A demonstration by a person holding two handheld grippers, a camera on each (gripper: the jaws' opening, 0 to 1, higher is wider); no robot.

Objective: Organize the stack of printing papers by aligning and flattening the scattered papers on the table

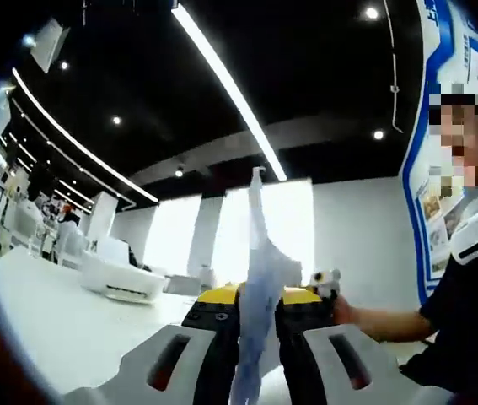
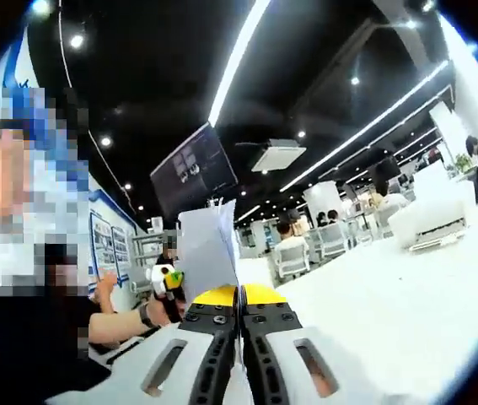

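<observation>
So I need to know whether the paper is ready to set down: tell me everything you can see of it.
The paper is thin, white and bluish in the backlight. It stands on edge between both grippers. The left gripper has its jaws shut on it, seen edge-on, with the top corner bent. In the right gripper view the paper shows its face, slightly curved, pinched low by the right gripper. It is held above the white table.

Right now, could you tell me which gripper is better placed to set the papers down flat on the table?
Neither clearly. The left gripper and the right gripper are each shut on the raised papers above the white table; I would lower both together.
</observation>
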